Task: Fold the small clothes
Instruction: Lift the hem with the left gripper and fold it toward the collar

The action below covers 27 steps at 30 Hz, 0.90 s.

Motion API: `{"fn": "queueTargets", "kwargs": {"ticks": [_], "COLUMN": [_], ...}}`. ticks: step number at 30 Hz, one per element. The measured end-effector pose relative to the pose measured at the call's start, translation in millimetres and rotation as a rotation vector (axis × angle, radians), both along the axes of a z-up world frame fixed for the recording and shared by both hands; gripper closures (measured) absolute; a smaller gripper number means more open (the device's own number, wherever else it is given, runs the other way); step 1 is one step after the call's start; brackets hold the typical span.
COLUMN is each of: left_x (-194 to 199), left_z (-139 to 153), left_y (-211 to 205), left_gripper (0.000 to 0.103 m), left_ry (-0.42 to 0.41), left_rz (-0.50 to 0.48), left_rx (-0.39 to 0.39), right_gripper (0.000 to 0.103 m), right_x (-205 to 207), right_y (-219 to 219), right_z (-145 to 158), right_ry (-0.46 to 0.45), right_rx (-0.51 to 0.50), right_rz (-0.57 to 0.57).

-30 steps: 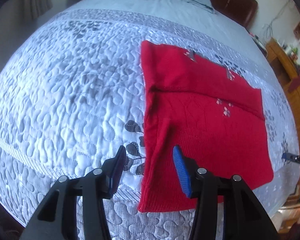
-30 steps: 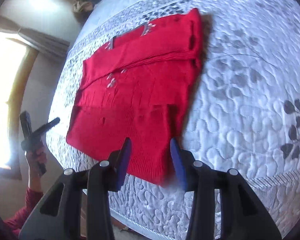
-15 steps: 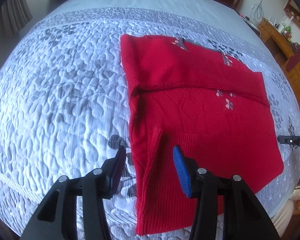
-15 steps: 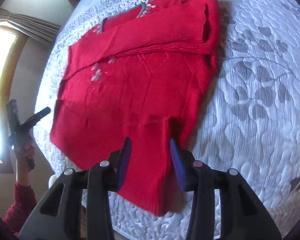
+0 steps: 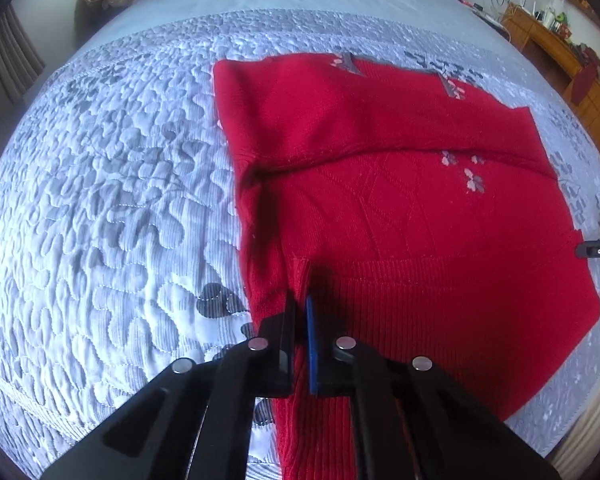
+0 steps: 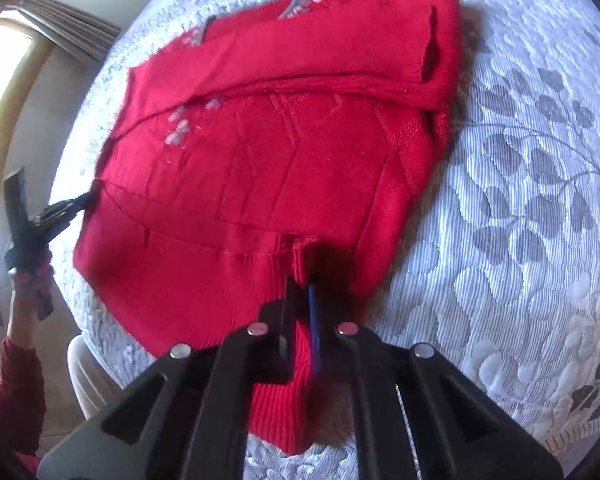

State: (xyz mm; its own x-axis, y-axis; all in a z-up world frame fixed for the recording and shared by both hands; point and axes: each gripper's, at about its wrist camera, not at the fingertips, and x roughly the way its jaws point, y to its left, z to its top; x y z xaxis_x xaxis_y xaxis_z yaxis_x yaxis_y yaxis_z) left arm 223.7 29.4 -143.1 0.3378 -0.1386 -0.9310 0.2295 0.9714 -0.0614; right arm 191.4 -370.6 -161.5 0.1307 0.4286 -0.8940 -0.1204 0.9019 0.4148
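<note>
Both jaws pinch the red sweater's [image 5: 400, 208] ribbed hem.

the sweater [image 5: 400, 208] lies on the quilt [image 5: 112, 208], each gripper at a near hem corner.

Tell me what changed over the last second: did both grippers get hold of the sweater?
Yes. Both came down and forward from above the near hem, then closed: the left gripper and right gripper each now pinch a fold of the red sweater at its ribbed hem. The sweater stays flat on the quilted bedspread, sleeve folded across.
</note>
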Motion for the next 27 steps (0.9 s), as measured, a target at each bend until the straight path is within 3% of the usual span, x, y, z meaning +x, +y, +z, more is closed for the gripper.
{"fn": "queueTargets", "kwargs": {"ticks": [5,8,12,15,17,18,21,27], "left_x": [-13,-11,-3,1,2,3,0,4], "left_z": [13,7,-10,-12,-14,-12,-2,39], "left_y": [-4,-9,-17,-21,-22,-21,-16,-8], "left_gripper": [0.099,0.099,0.087,0.087,0.091,0.099,0.099,0.099], "left_ry": [-0.061,-0.039,0.007,0.013,0.02,0.023,0.016,-0.074], "left_rz": [-0.045,-0.064,-0.067,-0.063,-0.059,-0.05,-0.021,0.003], "left_rx": [-0.018,-0.007,0.038,0.039,0.04,0.024,-0.021,-0.103], "right_gripper": [0.099,0.096,0.08,0.08,0.092,0.099,0.099,0.099], "right_x": [-8,-5,2,5,6,6,2,7], "right_y": [-2,4,8,10,11,10,4,-9], "right_z": [14,7,-9,-16,-17,-15,-1,42], "right_ry": [-0.044,-0.028,0.016,0.03,0.03,0.028,-0.009,-0.088], "right_rx": [0.068,0.002,-0.05,-0.059,-0.059,-0.051,-0.018,0.063], "right_rz": [0.019,0.035,0.021,0.029,0.035,0.033,0.029,0.008]}}
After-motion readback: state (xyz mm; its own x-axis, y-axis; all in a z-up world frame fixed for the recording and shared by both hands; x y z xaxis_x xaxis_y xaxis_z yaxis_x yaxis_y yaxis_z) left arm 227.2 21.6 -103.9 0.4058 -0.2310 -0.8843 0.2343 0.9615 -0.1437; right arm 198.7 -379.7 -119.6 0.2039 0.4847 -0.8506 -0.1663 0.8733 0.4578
